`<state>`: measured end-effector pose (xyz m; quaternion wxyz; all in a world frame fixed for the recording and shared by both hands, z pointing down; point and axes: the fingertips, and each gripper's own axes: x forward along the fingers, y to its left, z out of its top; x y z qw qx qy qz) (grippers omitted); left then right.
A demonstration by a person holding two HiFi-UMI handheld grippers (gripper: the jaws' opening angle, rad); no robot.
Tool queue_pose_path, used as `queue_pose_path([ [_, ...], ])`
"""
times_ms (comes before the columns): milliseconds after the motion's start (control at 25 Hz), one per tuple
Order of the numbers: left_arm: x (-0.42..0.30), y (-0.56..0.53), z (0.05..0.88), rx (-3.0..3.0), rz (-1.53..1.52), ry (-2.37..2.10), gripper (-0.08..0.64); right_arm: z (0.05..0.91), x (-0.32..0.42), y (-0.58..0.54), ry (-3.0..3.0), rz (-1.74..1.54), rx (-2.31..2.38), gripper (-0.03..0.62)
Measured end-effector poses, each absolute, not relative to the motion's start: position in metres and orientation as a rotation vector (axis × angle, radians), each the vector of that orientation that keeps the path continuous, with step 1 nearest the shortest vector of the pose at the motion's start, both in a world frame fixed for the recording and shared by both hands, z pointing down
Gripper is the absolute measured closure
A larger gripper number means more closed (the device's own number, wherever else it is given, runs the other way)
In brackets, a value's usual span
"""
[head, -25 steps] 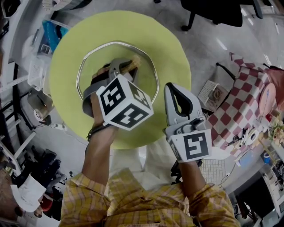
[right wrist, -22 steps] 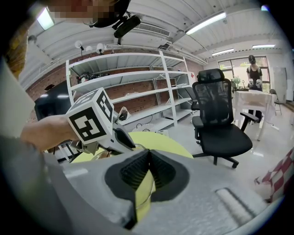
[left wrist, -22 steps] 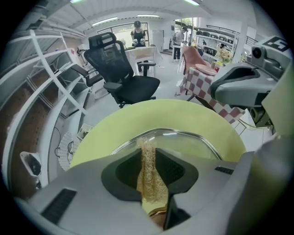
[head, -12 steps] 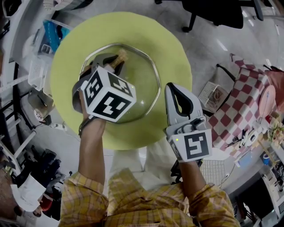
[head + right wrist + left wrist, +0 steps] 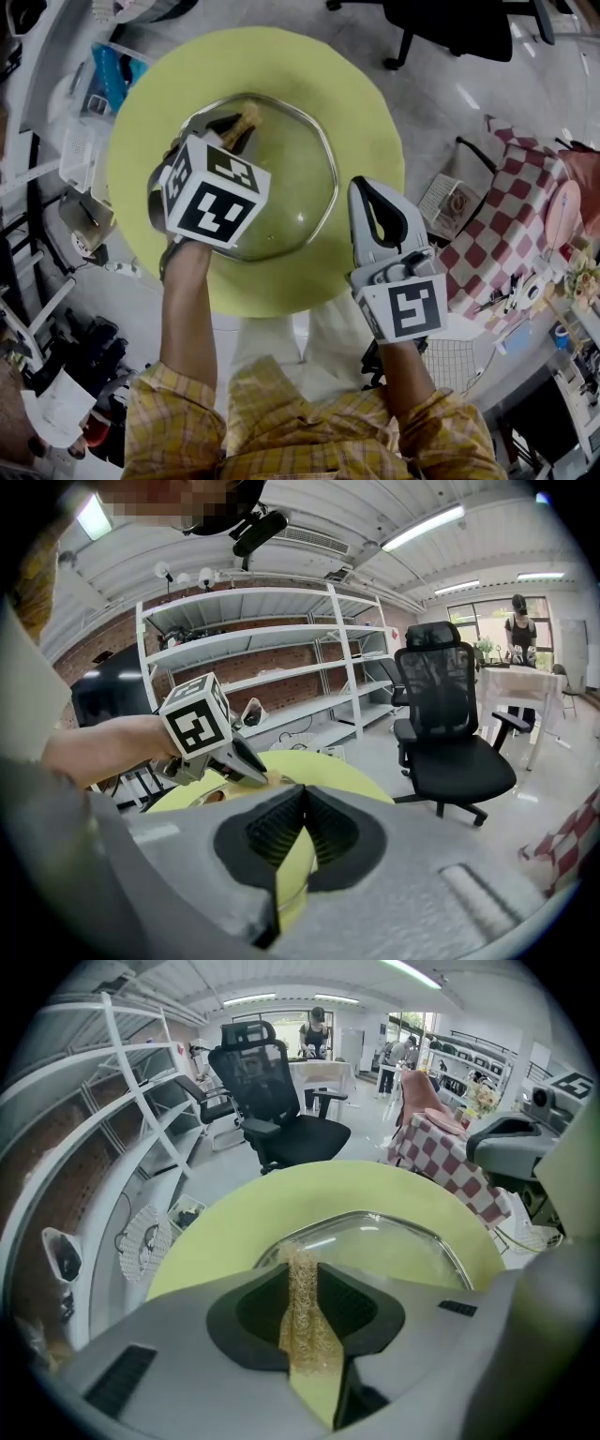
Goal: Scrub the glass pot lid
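A glass pot lid (image 5: 281, 169) with a metal rim lies on the round yellow-green table (image 5: 361, 112). My left gripper (image 5: 234, 127) points steeply down over the lid's left part, shut on a golden mesh scrubber (image 5: 247, 119) whose tip reaches the glass. In the left gripper view the scrubber (image 5: 302, 1312) is pinched between the shut jaws of the left gripper (image 5: 302, 1265), with the lid (image 5: 398, 1246) just beyond. My right gripper (image 5: 364, 186) hangs at the table's right edge, shut and holding nothing. In the right gripper view the right gripper (image 5: 302, 794) faces the left gripper's marker cube (image 5: 197, 726).
A black office chair (image 5: 459, 23) stands beyond the table. A red-and-white checked cloth (image 5: 511, 220) covers a table at the right, with a small wire basket (image 5: 448, 200) beside it. White shelving (image 5: 112, 1110) and a bin with a blue item (image 5: 108, 75) stand at the left.
My left gripper has slid left across the lid with the scrubber and rolled a little. The right gripper has stayed put.
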<state>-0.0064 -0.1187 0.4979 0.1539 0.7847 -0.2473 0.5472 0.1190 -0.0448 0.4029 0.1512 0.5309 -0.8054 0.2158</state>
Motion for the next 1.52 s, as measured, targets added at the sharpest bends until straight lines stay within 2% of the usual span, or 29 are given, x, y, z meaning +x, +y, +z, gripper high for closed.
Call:
queue_pose_path([
  [960,0.071,-0.09,0.503,2.452,1.69,-0.611,0.463,0.401,0.133,-0.029,-2.303,0.648,1.544,0.594],
  [1520,0.086,-0.054,0.502,2.527,1.775,-0.526,0.463,0.401,0.133,-0.019,-2.304,0.635,1.514,0.594],
])
